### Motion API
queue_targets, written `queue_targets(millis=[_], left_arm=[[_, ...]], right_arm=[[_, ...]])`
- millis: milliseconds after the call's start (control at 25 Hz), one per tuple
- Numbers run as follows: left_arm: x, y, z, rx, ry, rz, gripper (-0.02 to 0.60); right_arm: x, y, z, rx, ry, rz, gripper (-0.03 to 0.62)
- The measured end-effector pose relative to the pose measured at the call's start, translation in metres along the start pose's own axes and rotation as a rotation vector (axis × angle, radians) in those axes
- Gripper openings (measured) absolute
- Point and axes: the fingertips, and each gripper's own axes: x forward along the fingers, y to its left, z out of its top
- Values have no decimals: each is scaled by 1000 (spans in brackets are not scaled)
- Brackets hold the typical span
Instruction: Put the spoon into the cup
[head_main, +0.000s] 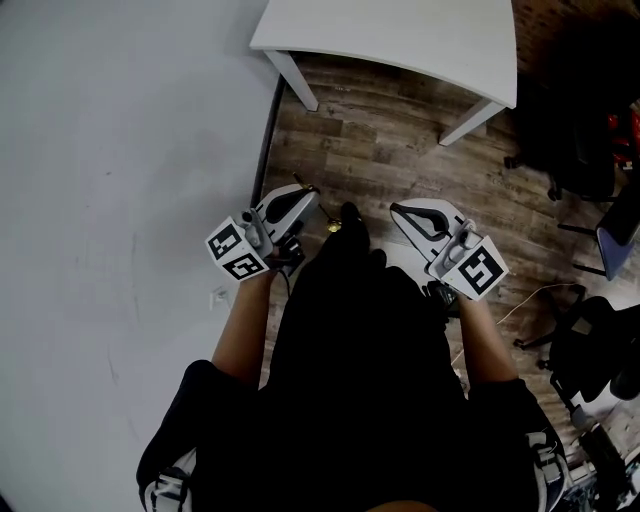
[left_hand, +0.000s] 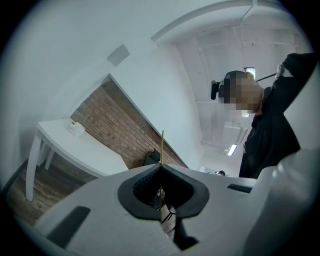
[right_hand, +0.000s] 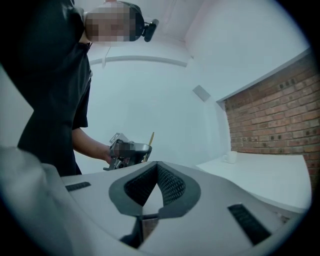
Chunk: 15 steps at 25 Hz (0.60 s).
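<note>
Left gripper (left_hand: 161, 169) clamped on thin golden spoon (left_hand: 162, 145) | right gripper (right_hand: 156, 170) jaws pressed together, empty | white cup (left_hand: 76, 128) on white table (left_hand: 95, 150), well apart, inside not visible

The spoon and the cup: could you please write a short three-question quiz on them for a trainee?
1. True or false: the left gripper is shut on the thin gold spoon.
2. Where does the cup stand? A: on the white table. B: on the wood floor. C: between the left gripper's jaws.
3. Fill in: the jaws of the right gripper are together and hold ____.

Key: 1 true; 2 A; 3 nothing.
</note>
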Motion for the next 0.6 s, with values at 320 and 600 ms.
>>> queue_targets(millis=[320,600], left_arm=[[22,56,33,-33,-22,-15,14],[17,60,42,-32,-18,23,15]], right_arm=[[42,-41,6,-5,92,29,6],[44,-55,20,-66,137,25,6]])
